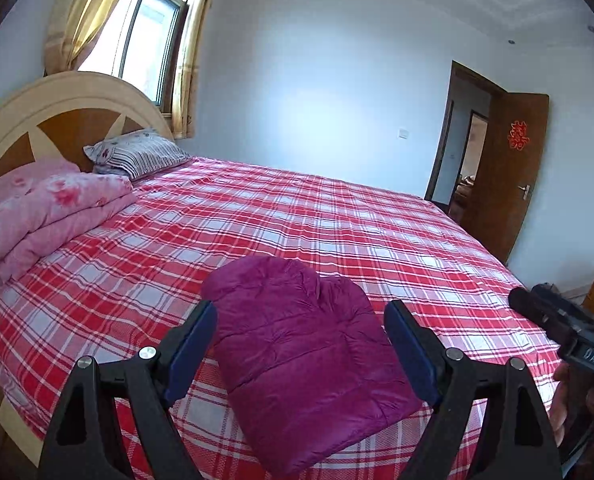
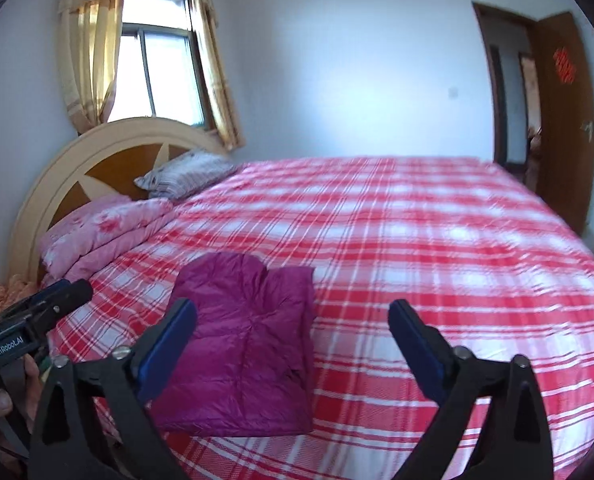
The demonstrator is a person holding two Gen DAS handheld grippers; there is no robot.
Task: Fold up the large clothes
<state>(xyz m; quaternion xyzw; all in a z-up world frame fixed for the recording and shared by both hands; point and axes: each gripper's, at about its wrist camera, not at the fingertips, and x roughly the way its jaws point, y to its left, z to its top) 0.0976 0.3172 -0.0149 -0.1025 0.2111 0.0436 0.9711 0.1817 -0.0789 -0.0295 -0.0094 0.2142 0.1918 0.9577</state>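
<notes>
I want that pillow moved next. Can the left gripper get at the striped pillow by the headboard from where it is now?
Probably not without stepping closer. The left gripper hangs with its jaws open over the folded purple jacket; the striped pillow lies across the bed, though nothing blocks the way.

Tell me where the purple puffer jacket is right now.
The folded purple puffer jacket lies on the red plaid bedsheet near the bed's near edge, ahead of both open tools, with the pink quilt farther left by the headboard.
</notes>
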